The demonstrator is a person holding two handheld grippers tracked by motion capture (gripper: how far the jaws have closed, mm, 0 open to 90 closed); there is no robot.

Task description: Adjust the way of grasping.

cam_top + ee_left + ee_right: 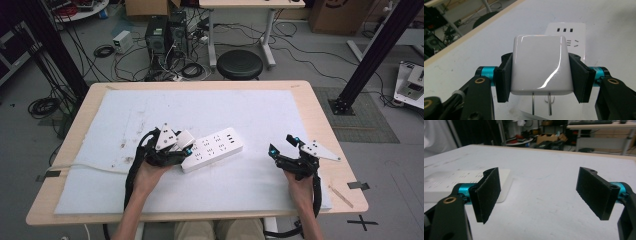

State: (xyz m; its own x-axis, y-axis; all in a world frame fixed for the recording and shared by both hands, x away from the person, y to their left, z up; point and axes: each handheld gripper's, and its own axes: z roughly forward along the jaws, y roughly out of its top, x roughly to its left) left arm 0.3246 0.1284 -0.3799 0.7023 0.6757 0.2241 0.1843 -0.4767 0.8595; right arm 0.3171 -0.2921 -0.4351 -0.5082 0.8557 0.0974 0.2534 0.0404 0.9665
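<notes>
High view: stool (pixel 240 64) beyond table (pixel 320 120).

One charger (pixel 540 63), one power strip (pixel 212 149)

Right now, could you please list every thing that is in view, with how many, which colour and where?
glossy white square plug adapter: one, white with two metal prongs, clamped between the left jaws, above the strip's near end
flat white rectangular power strip: one, white, lying on the mat near the table's middle
thin white foam mat: one, white with faint marks, covering most of the tabletop
light wooden table: one, pale wood, under the mat
round black stool: one, black, on the floor beyond the table
computer towers: two, dark, on the floor among cables
left gripper: one, black and teal, shut on the adapter
right gripper: one, black and teal, jaws open, over bare mat to the right
</notes>
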